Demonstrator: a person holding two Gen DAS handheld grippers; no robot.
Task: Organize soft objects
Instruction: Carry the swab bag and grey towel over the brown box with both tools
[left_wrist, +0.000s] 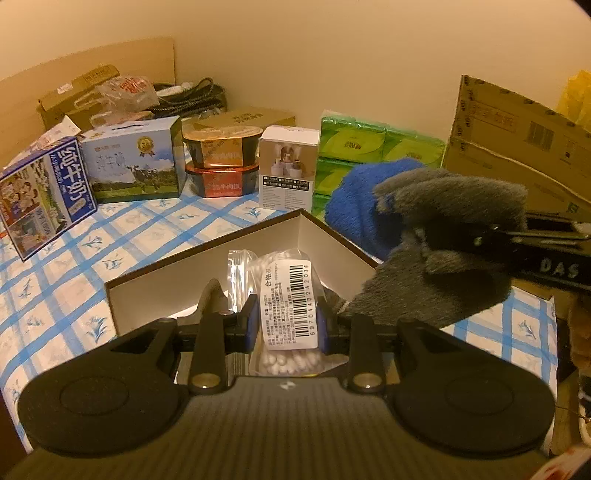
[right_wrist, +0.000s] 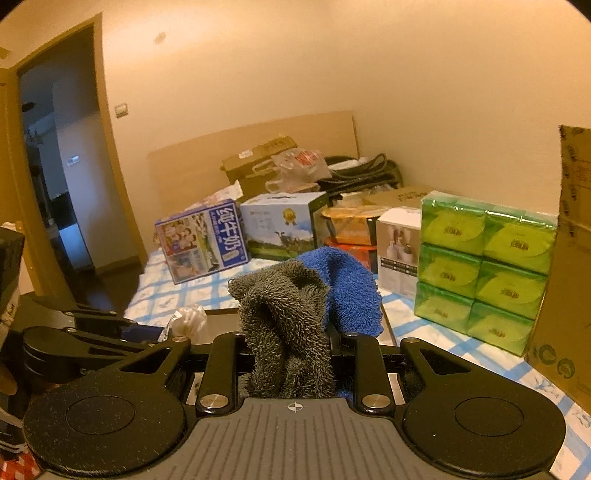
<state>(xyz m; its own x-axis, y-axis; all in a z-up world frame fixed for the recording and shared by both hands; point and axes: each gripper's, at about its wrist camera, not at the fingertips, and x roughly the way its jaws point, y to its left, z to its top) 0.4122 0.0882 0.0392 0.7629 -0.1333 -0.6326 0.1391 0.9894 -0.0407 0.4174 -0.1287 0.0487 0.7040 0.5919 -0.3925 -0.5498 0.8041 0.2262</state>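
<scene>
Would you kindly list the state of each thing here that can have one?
Left tongs: shut on the cotton swab bag.
Right tongs: shut on the grey towel and blue towel, bunched.
Open box: lidless, beneath the swab bag.
Tissue packs: stacked, wrapped.

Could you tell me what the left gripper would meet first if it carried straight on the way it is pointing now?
Probably the inside of the open box: the left gripper, shut on the bag of cotton swabs, points down into it, so the bag would likely touch its floor or far corner first. Depth is unclear.
</scene>
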